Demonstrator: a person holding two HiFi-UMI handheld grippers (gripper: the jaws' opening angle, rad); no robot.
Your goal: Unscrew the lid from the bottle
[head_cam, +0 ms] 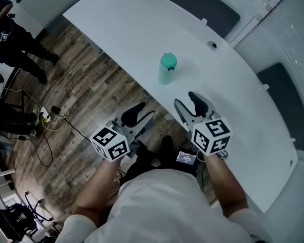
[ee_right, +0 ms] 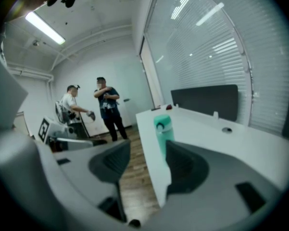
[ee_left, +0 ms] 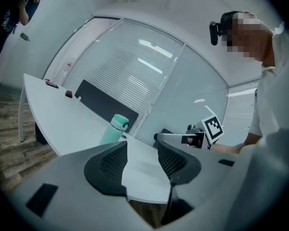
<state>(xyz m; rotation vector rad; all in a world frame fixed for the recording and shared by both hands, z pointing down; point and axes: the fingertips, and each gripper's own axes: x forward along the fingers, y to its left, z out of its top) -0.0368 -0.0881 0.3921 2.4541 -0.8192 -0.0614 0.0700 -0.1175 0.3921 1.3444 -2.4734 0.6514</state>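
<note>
Mint-green from base to cap, the bottle [head_cam: 167,71] stands upright on the white bench [head_cam: 141,29], close to the bench's lower-left edge in the head view and a little above the middle of that frame. Its lid [head_cam: 168,61] sits on top, by all signs still screwed on. The bottle's long axis runs straight up from the bench, so the lid faces the ceiling and the body offers its round side to anything coming in level. Both tools sit lower in the frame, well apart from the bottle. The right gripper [head_cam: 184,98] is over the bench and points up-frame, with the bottle up and to the left of its tips. Its fingers stand wide and nothing is between them. In the right gripper view the bottle shows ahead in the gap, close to the right-hand finger. The left gripper [head_cam: 141,114] hangs off the bench edge over the wooden floor [head_cam: 86,100], its fingers moderately parted and empty. In the left gripper view the bottle lies up and left of the gap, above the left-hand finger. The right gripper looks the nearer and better lined up. I judge the next move needs one tool to steady the body and the other to close round the lid.
</note>
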